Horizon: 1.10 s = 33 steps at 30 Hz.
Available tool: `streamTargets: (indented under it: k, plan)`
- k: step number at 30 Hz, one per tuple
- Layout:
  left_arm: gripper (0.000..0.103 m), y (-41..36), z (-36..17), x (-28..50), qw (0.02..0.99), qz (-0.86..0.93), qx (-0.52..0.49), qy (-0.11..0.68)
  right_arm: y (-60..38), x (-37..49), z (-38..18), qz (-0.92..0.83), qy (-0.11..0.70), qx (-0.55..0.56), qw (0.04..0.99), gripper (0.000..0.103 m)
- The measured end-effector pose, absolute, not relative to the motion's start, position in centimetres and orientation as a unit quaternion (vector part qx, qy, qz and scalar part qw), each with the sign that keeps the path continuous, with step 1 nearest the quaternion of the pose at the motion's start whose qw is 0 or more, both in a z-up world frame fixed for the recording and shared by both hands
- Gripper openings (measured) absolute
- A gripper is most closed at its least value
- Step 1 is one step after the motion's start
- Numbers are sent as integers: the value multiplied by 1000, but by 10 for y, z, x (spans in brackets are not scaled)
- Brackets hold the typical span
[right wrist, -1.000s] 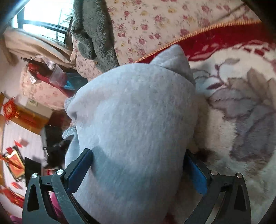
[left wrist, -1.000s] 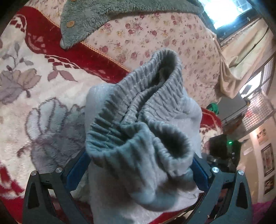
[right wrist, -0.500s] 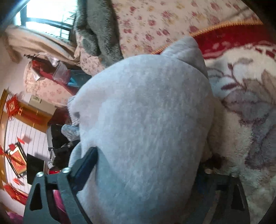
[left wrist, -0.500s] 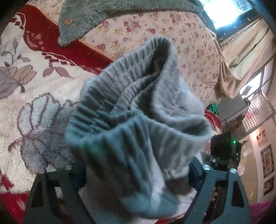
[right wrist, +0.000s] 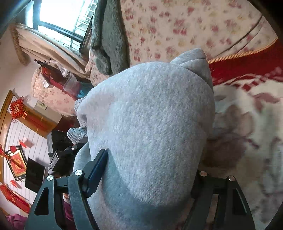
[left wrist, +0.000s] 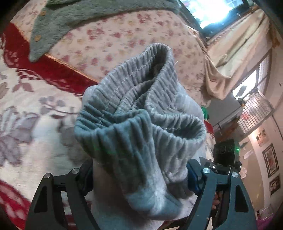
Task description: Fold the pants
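Pants: grey sweatpants (left wrist: 141,141), bundled thick, lie between both grippers above a plush bed cover; the left wrist view shows the gathered elastic waistband (left wrist: 139,99) standing up in soft ridges; the right wrist view shows a smooth rounded bulk of the same pants (right wrist: 150,127)
Left gripper: the left gripper (left wrist: 139,177) has the waistband end between its jaws; the jaws are closing, both blue pads press into the cloth at the near edge of the view
Right gripper: the right gripper (right wrist: 148,168) has the smooth end of the pants between its jaws; the jaws are closing; the left blue pad lies against the fabric; the right pad is hidden behind the bulge
Bed cover: cream plush blanket (left wrist: 40,138) with grey flowers and a red border, under and to the left of the pants in the left wrist view, to the right in the right wrist view
Far side: a floral quilt (left wrist: 113,42) past the red border; a grey-green fleece garment (left wrist: 74,16) with buttons draped over it
Room: a bright window with beige curtains (right wrist: 53,46) at far left in the right wrist view; red hanging ornaments on the wall
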State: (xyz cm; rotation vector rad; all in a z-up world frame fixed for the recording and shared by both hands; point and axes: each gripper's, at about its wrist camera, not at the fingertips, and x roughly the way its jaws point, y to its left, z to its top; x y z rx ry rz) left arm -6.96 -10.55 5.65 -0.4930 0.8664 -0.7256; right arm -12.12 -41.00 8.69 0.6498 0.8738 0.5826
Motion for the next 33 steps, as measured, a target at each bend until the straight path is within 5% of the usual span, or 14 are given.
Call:
streamTargets:
  k: [20,25,33]
  plan:
    - [81,-220,10,-107,819,-330,-179,433,-533,-166,30,209,435,334,810,85]
    - [95,-213,10,-111,832,-319,-163,424,-535,-170,36,182,441,318,820,92]
    - [98,-213,40,-144,892,-247,-50,375,-517,-199,76,84,434,201,874,93]
